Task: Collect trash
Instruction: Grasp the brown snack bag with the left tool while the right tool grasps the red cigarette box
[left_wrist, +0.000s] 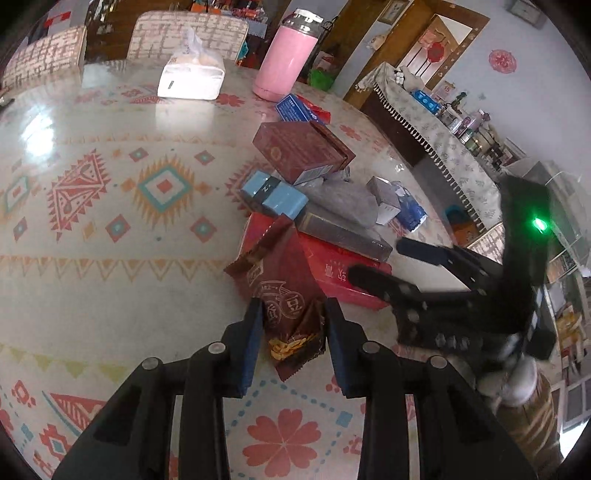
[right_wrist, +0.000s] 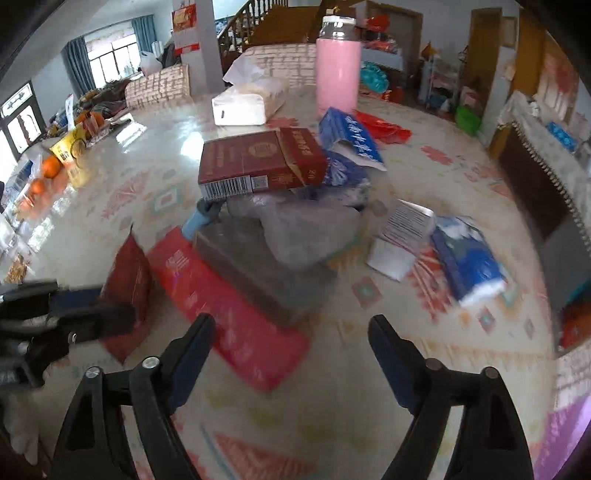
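Note:
A brown snack wrapper (left_wrist: 290, 295) lies pinched and crumpled between the pads of my left gripper (left_wrist: 294, 330), just above the patterned tablecloth (left_wrist: 110, 240). Behind it is a trash pile: a red flat box (left_wrist: 343, 277), a dark long box (left_wrist: 343, 232), a grey plastic bag (left_wrist: 343, 199), a light blue box (left_wrist: 273, 195) and a maroon carton (left_wrist: 303, 151) on top. My right gripper (right_wrist: 291, 328) hangs open over the red flat box (right_wrist: 221, 306) with nothing between its fingers. The right wrist view shows the left gripper (right_wrist: 74, 314) at the left, on the wrapper (right_wrist: 129, 277).
A pink flask (right_wrist: 338, 74) and a white tissue pack (right_wrist: 247, 103) stand at the table's far side. A white small box (right_wrist: 406, 229) and blue tissue packets (right_wrist: 469, 258) lie right of the pile. Oranges (right_wrist: 48, 166) sit far left. Chairs (left_wrist: 184, 33) line the far edge.

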